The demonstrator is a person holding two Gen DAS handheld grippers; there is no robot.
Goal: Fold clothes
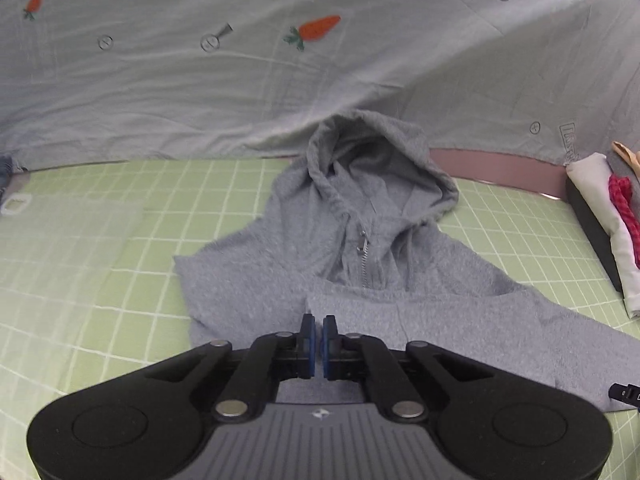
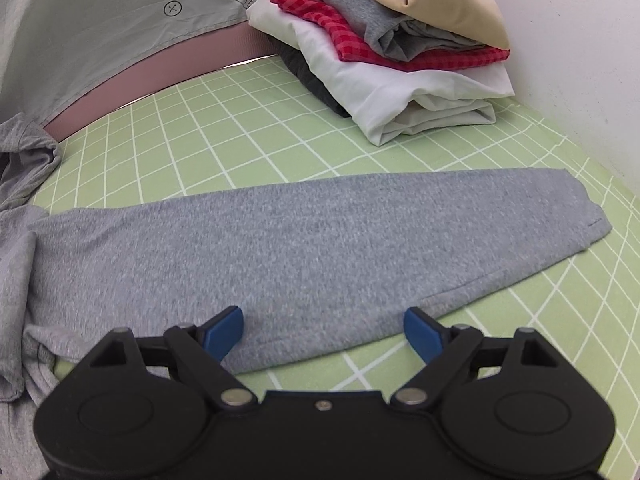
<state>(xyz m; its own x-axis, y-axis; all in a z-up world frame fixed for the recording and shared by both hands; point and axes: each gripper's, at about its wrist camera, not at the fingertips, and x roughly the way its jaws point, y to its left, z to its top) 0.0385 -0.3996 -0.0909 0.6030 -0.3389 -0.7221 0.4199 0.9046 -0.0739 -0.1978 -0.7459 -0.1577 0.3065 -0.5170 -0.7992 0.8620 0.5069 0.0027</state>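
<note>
A grey zip-up hoodie [image 1: 352, 240] lies face up on the green checked mat [image 1: 100, 280], hood toward the far side. One sleeve is folded across its chest. My left gripper [image 1: 319, 322] hovers over that folded sleeve's end, blue pads together and shut; whether any cloth is pinched between them I cannot tell. In the right wrist view the other sleeve [image 2: 320, 240] stretches flat to the right over the mat [image 2: 240, 120]. My right gripper [image 2: 324, 330] stands open just above the sleeve's near edge, its fingers wide apart and nothing held.
A stack of folded clothes [image 2: 400, 48] in beige, grey, red check and white sits at the far right by a white wall, also visible in the left view [image 1: 612, 220]. A grey carrot-print sheet [image 1: 240, 80] hangs behind. A translucent board [image 1: 60, 240] lies at left.
</note>
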